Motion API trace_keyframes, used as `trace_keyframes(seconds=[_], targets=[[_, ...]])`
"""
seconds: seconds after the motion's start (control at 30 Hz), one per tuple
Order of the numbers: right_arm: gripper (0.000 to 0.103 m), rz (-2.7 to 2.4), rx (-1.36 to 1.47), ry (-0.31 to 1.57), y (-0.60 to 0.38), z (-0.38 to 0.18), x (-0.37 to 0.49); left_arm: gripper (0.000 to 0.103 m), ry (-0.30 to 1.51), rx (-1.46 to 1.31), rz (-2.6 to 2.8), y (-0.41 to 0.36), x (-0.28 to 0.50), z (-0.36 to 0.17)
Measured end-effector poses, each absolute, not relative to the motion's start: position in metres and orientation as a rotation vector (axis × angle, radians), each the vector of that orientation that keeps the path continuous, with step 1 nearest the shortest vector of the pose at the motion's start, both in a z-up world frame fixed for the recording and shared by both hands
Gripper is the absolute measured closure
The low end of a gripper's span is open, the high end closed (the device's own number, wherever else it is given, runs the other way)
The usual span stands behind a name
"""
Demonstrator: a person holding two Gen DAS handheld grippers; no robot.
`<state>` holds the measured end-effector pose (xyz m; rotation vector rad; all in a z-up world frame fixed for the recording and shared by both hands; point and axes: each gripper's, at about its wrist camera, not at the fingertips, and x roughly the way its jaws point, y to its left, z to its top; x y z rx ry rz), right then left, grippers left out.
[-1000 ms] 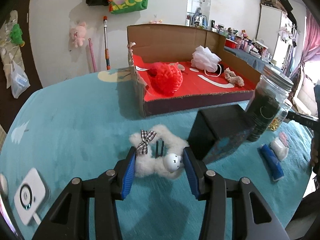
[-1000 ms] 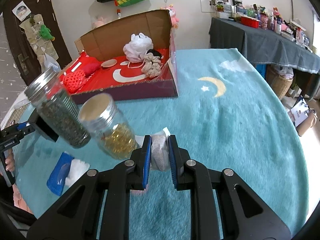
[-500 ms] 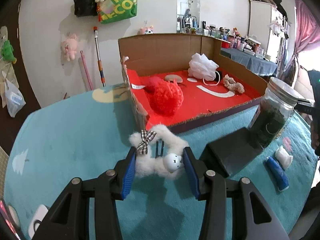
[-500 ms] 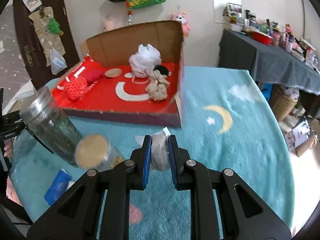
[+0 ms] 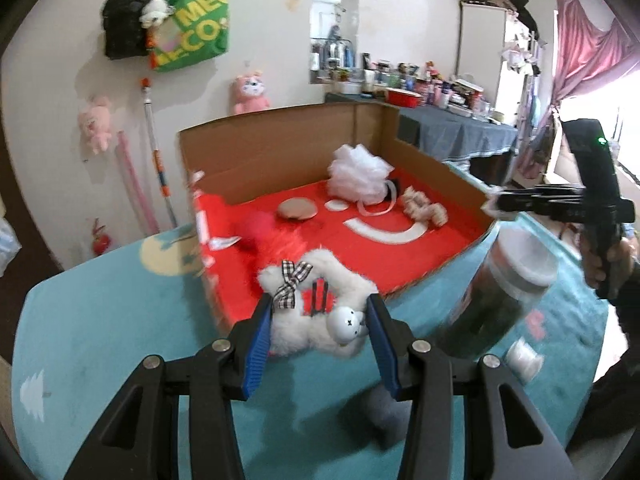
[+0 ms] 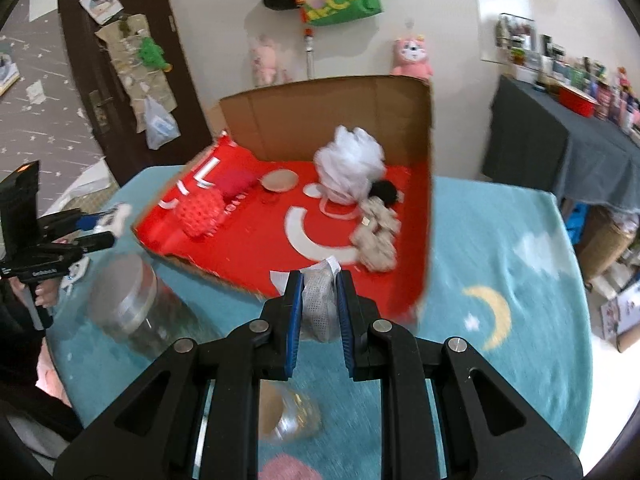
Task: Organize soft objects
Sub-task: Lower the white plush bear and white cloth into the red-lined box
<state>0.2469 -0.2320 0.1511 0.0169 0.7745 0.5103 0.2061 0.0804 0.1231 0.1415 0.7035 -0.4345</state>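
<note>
My left gripper (image 5: 316, 320) is clamped on a white fluffy plush toy (image 5: 316, 312), its blue pads pressed into the fur on both sides. The toy lies crosswise between the pads — its long axis runs from the upper left, where a checked bow (image 5: 291, 284) sits, down to the lower right, where a small round white head (image 5: 345, 322) points toward the right pad. It hangs above the near edge of the cardboard box (image 5: 276, 148), whose inside floor is red.

My right gripper (image 6: 318, 304) is closed narrowly on a small grey mesh pouch (image 6: 318, 304); the pouch stands upright between the pads, long axis vertical, with a white tag (image 6: 332, 264) sticking out at the top. It too hangs at the near edge of the box.

Both grippers point forward and downward toward the box. In the left view my right hand (image 5: 612, 256) grips its handle at the far right.

Inside the box lie a white bath pouf (image 6: 350, 164), a red knitted ball (image 6: 200, 212) and a beige scrunchie (image 6: 376, 236). Just in front of the box, a glass jar with dark contents (image 5: 504, 296) stands on the bench (image 6: 500, 248), which is covered in teal cloth.
</note>
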Motion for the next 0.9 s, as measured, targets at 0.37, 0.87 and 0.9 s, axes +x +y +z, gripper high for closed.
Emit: trace_keyframes(seconds=[0.37,0.87,0.9], targets=[[0.087,0.595,-0.036,0.898,-0.182,0.15,0.336,0.055,0.893,0.127,-0.534,0.014,0.299,0.12],[0.087,0.517,-0.067,1.127,-0.143,0.105,0.415,0.054,1.098,0.158,-0.438,-0.021,0.386,0.069],[0.087,0.514,-0.074,1.131,-0.142,0.103,0.415,0.054,1.103,0.16,-0.435,-0.022,0.388,0.067]])
